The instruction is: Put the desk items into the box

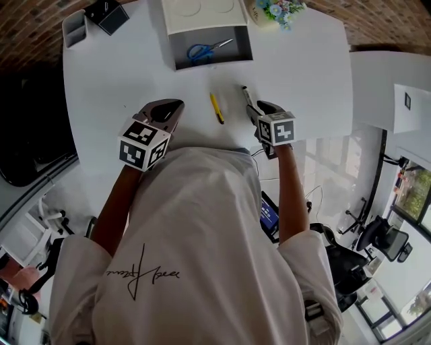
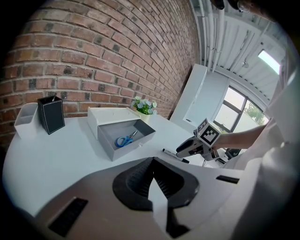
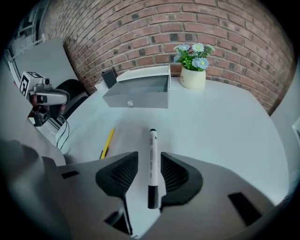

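A grey open box [image 1: 212,59] stands at the table's far side with blue scissors [image 1: 205,50] lying inside it. Nearer me, a yellow pen [image 1: 216,108] and a white marker with a black cap [image 1: 246,96] lie on the white table. My right gripper [image 3: 149,158] is open and tilted down, one jaw on either side of the marker [image 3: 152,154], pads apart from it. To the left of the pen, my left gripper [image 1: 174,108] hovers over bare table. Its jaws meet at the tips with nothing held [image 2: 152,164]. It looks toward the box [image 2: 117,149] and the scissors [image 2: 124,139].
A black pen holder [image 1: 108,15] and a white organiser [image 1: 74,28] stand at the far left corner. A flower pot [image 1: 273,10] stands to the right of the box, whose white lid [image 1: 202,13] lies behind it. Another white surface [image 1: 390,87] adjoins on the right.
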Demonstrator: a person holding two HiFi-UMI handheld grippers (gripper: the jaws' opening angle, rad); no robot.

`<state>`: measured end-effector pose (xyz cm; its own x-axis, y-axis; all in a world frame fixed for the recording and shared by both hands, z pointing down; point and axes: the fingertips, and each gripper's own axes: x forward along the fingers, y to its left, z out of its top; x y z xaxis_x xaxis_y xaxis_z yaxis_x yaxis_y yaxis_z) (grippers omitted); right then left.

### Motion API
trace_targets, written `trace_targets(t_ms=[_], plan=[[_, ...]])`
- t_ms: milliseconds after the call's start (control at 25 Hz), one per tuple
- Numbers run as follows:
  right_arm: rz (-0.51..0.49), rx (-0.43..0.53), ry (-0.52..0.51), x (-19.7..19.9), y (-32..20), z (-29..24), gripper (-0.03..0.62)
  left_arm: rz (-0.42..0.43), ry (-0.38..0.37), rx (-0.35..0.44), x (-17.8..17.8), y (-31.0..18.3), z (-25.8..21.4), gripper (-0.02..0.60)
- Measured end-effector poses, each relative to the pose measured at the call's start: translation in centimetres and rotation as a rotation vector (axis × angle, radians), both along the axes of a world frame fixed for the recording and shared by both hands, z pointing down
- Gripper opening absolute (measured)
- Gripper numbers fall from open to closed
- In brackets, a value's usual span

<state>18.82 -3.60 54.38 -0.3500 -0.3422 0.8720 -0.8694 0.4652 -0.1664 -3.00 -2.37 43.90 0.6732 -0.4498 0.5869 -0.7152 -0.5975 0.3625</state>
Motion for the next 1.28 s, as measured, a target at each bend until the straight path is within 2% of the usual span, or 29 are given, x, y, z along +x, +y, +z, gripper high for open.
trace_targets(t_ms=[160,440,880,1280], plan=[[0.008,-0.015,0.001,0.0,0.2,0.9,0.168,0.016,-0.025,0.003,0.0,0.4,0.2,0.005],[0.012,-0.03,0.017,0.1,0.3,1.8,0.15,0.016,-0.026,-0.014,-0.2,0.4,0.6,0.005],[0.01,-0.032,0.05,0.1,0.0,2.4,0.094,0.014,-0.019,-0.042,-0.2,0.1,1.2,0.005],[0.027,-0.018,0.02,0.0,-0.1,2.3,0.082,0.0,-0.027,-0.045,-0.5,-0.1,1.7,0.005]])
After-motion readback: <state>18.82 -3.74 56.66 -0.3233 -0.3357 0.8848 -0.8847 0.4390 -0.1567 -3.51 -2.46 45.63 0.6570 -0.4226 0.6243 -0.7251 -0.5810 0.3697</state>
